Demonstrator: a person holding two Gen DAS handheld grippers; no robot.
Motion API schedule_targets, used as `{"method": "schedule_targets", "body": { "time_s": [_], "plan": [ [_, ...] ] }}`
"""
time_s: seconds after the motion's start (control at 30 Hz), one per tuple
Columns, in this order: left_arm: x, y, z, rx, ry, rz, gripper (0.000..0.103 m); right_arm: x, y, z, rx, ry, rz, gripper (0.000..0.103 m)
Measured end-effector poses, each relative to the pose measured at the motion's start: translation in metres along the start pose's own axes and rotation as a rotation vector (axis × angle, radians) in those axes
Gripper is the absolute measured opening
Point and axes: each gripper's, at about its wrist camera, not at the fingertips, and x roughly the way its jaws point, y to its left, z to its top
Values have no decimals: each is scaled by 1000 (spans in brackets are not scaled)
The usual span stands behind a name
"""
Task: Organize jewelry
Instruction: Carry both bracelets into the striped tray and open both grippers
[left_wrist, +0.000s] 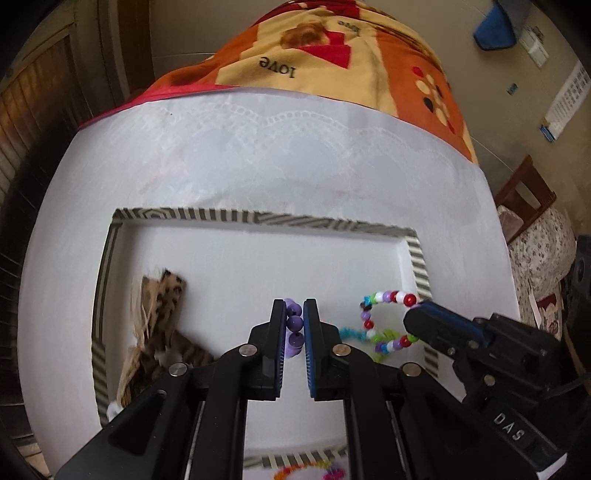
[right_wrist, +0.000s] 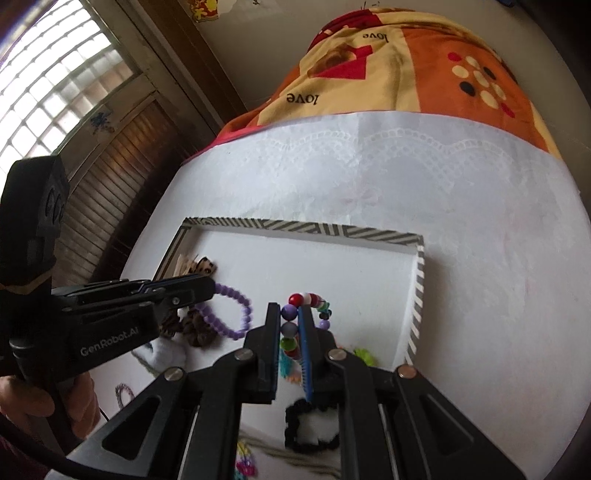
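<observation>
Left hand-held gripper (left_wrist: 294, 325) is clamped on the purple bead bracelet (right_wrist: 236, 314); right hand-held gripper (right_wrist: 289, 325) pinches the multicoloured bead bracelet (left_wrist: 388, 321). Both hang over the striped-rim tray (left_wrist: 258, 218), near its right edge. Judged light, limp, slippery; bead-string grips suit.

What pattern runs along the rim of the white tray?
Grey-and-white stripes, diagonal in places, along the tray rim; clearest in the right wrist view.

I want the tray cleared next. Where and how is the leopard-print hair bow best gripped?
Grip the leopard-print hair bow across its narrow middle, from above: its wide ends lie flat against the tray floor, near the left wall.
</observation>
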Motion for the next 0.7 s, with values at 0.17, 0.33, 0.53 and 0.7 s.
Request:
{"method": "schedule_targets", "body": {
  "time_s": [0.17,0.33,0.53,0.7],
  "plan": [
    [20,29,7,-53,14,53,2,23,-17,6,24,11,-46,9],
    [36,63,1,-113,33,114,2,43,-40,1,31,48,-166,9],
    [44,94,-5,-189,37,163,2,57,-41,-7,-15,68,-247,9],
    [45,96,-9,-190,26,167,2,60,-38,-10,-16,63,-240,19]
  ]
}}
